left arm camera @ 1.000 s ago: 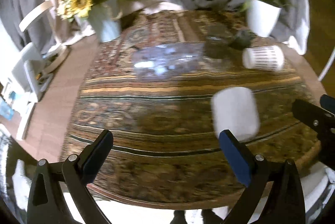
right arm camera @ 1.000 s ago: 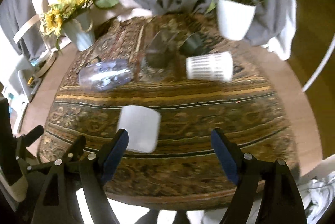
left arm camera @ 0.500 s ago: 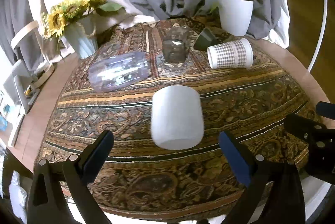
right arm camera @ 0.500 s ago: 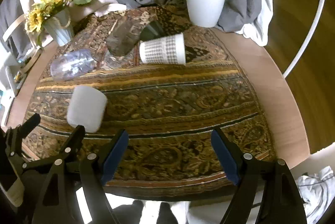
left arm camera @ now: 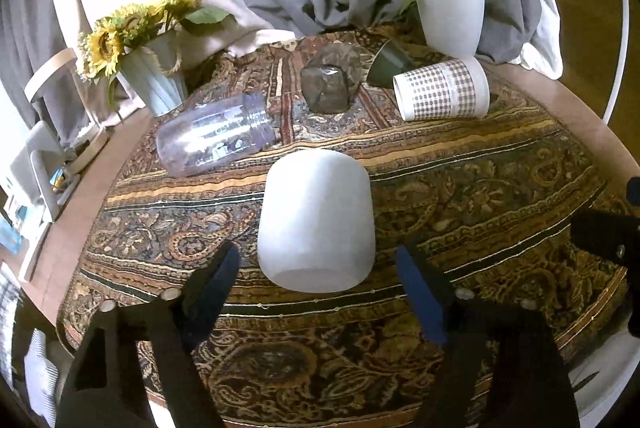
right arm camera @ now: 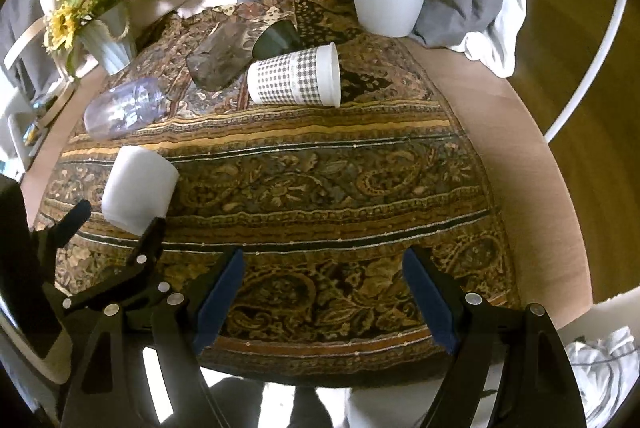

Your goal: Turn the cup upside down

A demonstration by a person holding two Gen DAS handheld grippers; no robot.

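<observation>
A frosted white cup [left arm camera: 316,220] lies on its side on the patterned tablecloth [left arm camera: 480,188], its flat bottom toward me. My left gripper [left arm camera: 318,288] is open, its blue-padded fingers on either side of the cup's near end, not touching it. The cup also shows at the left of the right wrist view [right arm camera: 138,190], with the left gripper's fingertips [right arm camera: 152,232] beside it. My right gripper [right arm camera: 320,292] is open and empty over the table's near edge.
A checked paper cup [left arm camera: 440,90], a clear plastic jar [left arm camera: 214,134], a smoky glass [left arm camera: 330,82] and a dark green cup [left arm camera: 386,64] lie further back. A sunflower vase [left arm camera: 150,72] stands back left, a white plant pot [left arm camera: 450,16] back right.
My left gripper swung right, centred on the white cup and came closer, so the cup now sits between its fingers. My right gripper moved right, away from the cup.
</observation>
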